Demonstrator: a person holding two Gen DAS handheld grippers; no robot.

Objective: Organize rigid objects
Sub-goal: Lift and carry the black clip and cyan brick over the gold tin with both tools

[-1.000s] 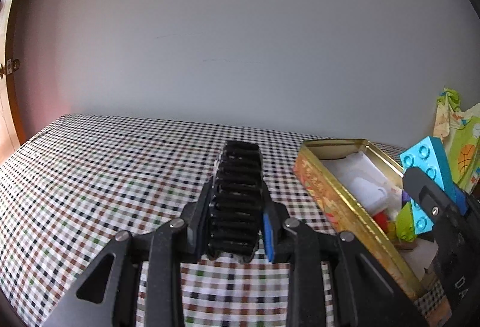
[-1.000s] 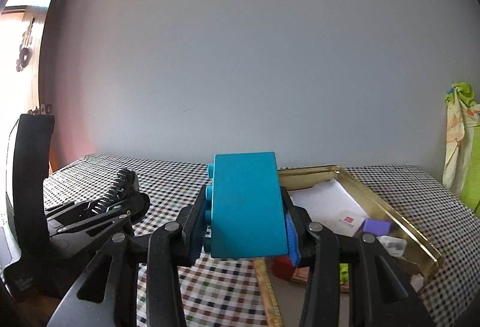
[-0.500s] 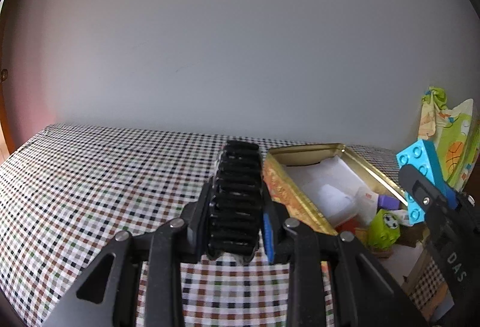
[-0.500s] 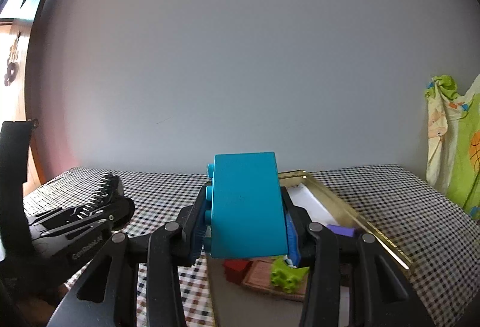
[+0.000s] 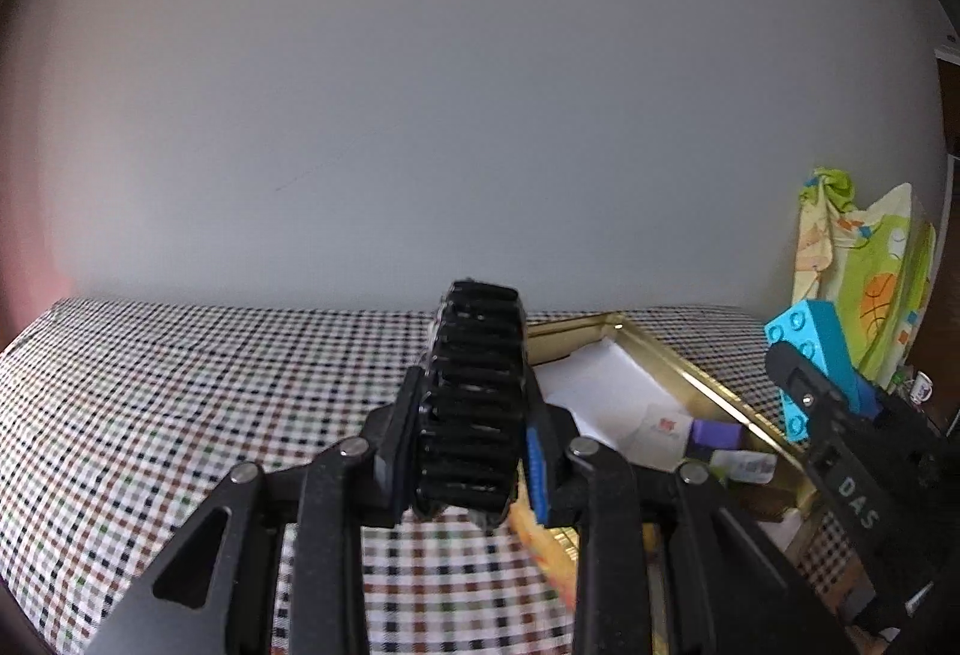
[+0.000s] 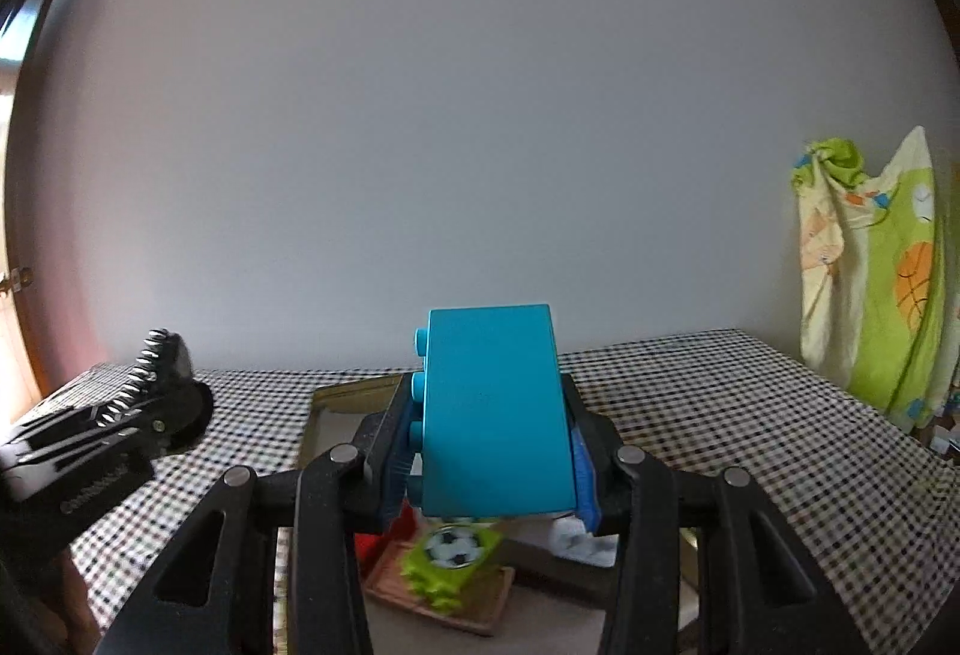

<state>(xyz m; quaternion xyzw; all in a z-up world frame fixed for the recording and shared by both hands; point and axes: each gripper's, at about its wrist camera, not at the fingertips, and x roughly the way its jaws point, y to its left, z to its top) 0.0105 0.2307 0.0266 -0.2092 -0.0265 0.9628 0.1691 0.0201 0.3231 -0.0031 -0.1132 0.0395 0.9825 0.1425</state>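
Note:
My left gripper (image 5: 471,409) is shut on a black ribbed hair clip (image 5: 474,391), held above the checked tablecloth (image 5: 180,403) just left of a gold tin box (image 5: 672,355). My right gripper (image 6: 492,415) is shut on a large turquoise building block (image 6: 492,409), held over the tin (image 6: 336,394). In the left wrist view the right gripper with the block (image 5: 810,355) shows at the right edge. In the right wrist view the left gripper with the clip (image 6: 150,385) shows at the left.
The tin holds white paper (image 5: 606,397), a purple piece (image 5: 714,436), a green toy with a football print (image 6: 453,553), a red piece (image 6: 375,538) and a brown card (image 6: 432,595). A green and yellow printed cloth (image 6: 876,283) hangs at the right. A grey wall stands behind the table.
Both grippers have swung to the right and moved over the tin, each still holding its object. The tin now sits more centrally under both views.

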